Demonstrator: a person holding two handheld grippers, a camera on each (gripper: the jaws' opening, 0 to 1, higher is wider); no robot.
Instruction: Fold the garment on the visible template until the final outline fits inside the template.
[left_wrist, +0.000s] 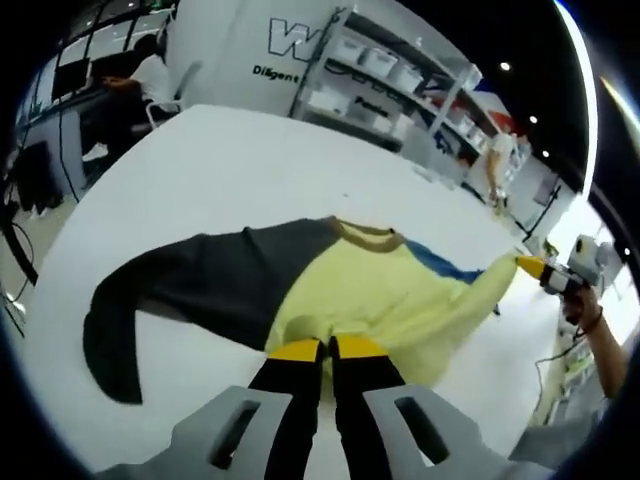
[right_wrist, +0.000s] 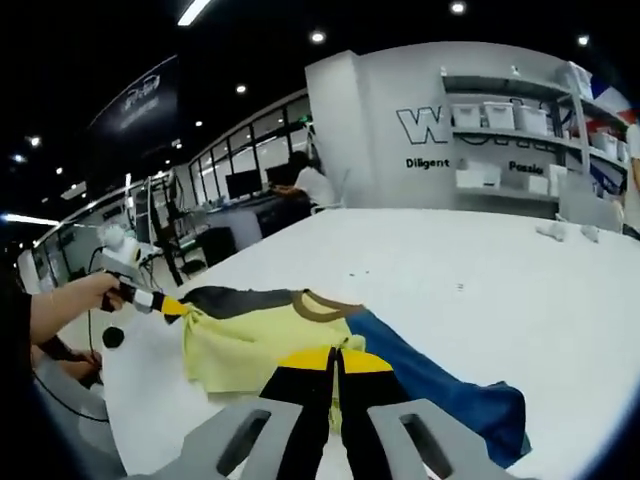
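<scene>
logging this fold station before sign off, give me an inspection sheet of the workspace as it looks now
surface: white table, broad and bare around the garment; no template outline can be made out
job's things: sweater with yellow body, dark grey sleeve, blue sleeve and brown collar, bunched, not yet folded flat
clutter: small pale items near the table's far edge
grippers: left tongs shut on the sweater's yellow cloth; right tongs shut on the sweater
cables: black cable hanging beside the table
surroundings: shelves with white bins, lettered wall, a person seated at desks
</scene>
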